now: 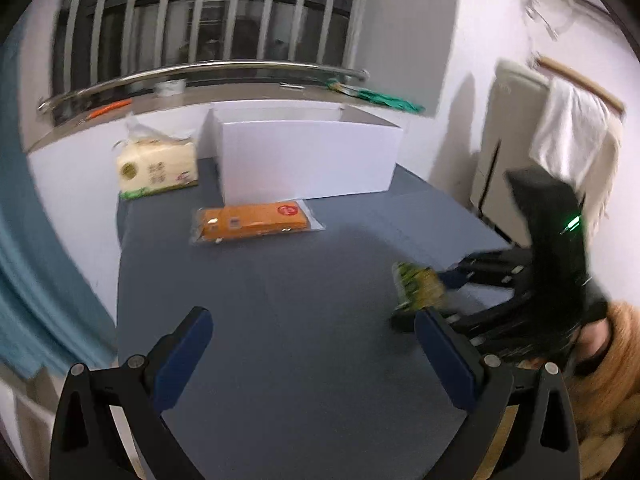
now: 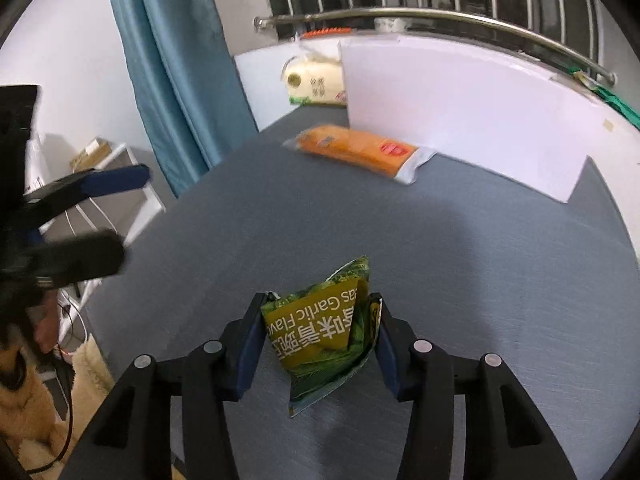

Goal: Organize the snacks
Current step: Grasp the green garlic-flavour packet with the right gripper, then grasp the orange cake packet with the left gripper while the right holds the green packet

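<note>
On the grey desk (image 1: 280,340), the big white cardboard box (image 1: 308,160) stands at the far edge, and a long orange snack packet in clear wrap (image 1: 252,222) lies flat just in front of it, apart from both tools. Left of the box sits a cream tissue pack (image 1: 158,170). The right wrist view alone gives the print: a green-and-yellow garlic-flavour snack bag (image 2: 320,332) pinched upright between the right hand-held gripper (image 2: 316,344) pads, above the near desk. The left hand-held gripper (image 1: 312,354) spreads wide, holding nothing. Blue curtain (image 2: 176,72) hangs left.
</note>
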`<action>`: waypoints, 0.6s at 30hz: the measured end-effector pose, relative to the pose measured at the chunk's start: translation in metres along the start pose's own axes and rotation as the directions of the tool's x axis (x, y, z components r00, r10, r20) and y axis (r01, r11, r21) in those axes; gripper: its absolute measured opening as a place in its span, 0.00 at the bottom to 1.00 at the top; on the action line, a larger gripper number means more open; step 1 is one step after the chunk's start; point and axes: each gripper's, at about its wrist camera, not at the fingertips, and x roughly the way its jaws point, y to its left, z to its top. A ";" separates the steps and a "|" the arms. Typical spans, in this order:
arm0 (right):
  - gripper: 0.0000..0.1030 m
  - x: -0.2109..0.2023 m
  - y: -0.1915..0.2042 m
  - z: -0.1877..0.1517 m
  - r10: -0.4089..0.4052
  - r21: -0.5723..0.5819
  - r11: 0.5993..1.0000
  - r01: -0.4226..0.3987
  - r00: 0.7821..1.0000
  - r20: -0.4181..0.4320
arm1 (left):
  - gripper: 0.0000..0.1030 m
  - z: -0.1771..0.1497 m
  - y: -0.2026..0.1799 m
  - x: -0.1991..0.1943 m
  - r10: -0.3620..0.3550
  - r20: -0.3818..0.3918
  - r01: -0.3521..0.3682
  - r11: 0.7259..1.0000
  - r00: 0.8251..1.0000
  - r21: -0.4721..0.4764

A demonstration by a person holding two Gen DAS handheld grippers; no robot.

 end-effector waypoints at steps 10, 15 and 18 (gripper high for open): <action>0.52 -0.052 -0.037 -0.002 0.009 0.125 0.992 -0.019 0.996 0.084 | 1.00 0.066 0.038 0.072 -0.091 -0.095 0.116 0.949 0.991 0.293; 0.52 -0.074 -0.049 -0.007 -0.021 0.168 0.986 0.001 0.993 0.118 | 1.00 0.093 0.062 0.113 -0.133 -0.193 0.200 0.899 0.972 0.389; 0.52 -0.085 -0.053 -0.010 -0.037 0.167 0.986 0.016 0.992 0.122 | 1.00 0.105 0.075 0.136 -0.147 -0.267 0.250 0.879 0.952 0.407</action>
